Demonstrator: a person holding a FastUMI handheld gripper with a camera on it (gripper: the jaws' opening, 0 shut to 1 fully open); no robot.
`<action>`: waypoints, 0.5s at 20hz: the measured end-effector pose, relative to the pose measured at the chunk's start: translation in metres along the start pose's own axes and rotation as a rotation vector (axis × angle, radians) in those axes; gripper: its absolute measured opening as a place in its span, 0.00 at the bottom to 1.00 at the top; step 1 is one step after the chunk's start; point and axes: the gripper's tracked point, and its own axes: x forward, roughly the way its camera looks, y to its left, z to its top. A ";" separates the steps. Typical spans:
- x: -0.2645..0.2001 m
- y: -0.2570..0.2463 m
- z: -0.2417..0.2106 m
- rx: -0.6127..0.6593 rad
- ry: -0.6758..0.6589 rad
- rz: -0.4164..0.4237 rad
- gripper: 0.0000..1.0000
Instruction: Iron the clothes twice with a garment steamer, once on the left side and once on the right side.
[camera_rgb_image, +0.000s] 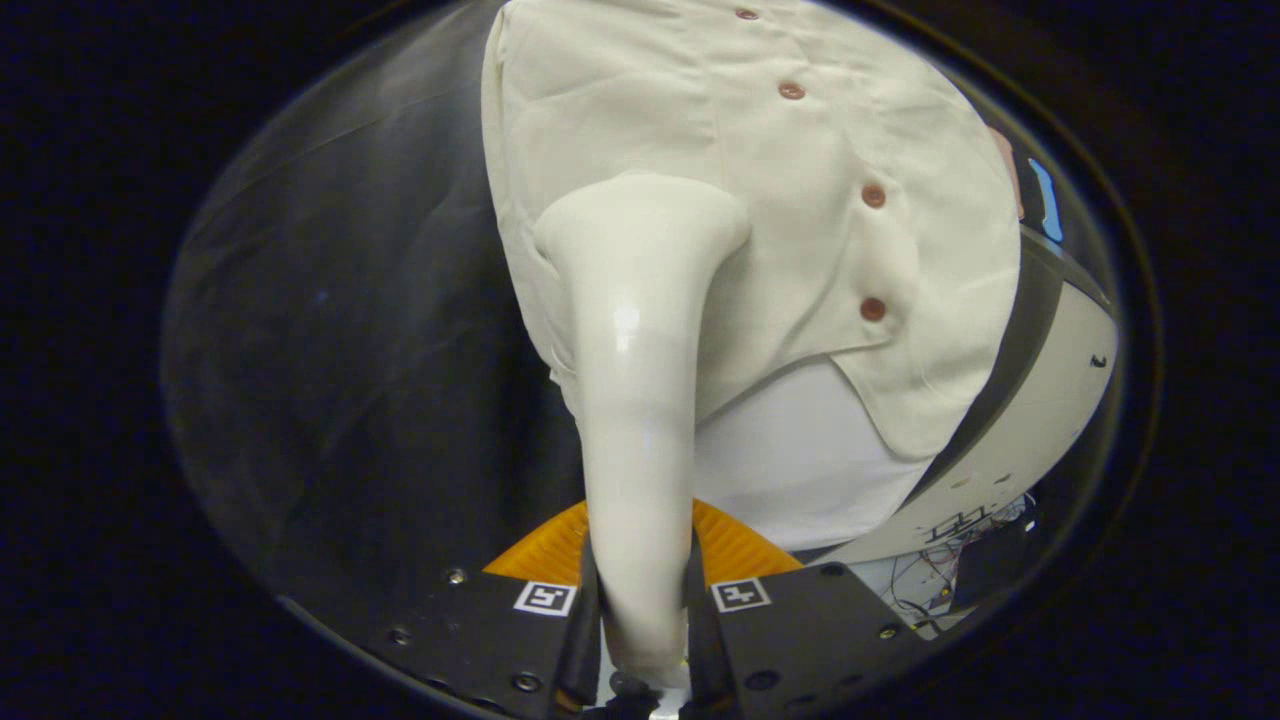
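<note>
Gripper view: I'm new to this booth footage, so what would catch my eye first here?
The glossy cream plastic garment steamer stands out, clamped between the hand-held gripper fingers, its wide head pressed on the cream button-front shirt just ahead. Four reddish-brown round buttons run down the shirt beyond the head.

We see even, soft light on shirt; fabric bright, near washed out, folds faint. Small glare streak on steamer neck. Soft shadow under steamer head, falling on shirt. Backdrop left of shirt dim, hazy, low contrast. Fisheye bends straight lines hard toward rim; floor curves. Gripper, fingers clamped on steamer handle, dark and slightly soft. Centre sharp, rim smeared.
</note>
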 end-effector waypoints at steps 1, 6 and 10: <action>-0.002 -0.001 -0.011 -0.001 0.020 0.000 0.35; -0.027 0.002 -0.036 0.016 0.046 0.005 0.35; -0.067 0.002 -0.012 -0.028 -0.038 0.020 0.35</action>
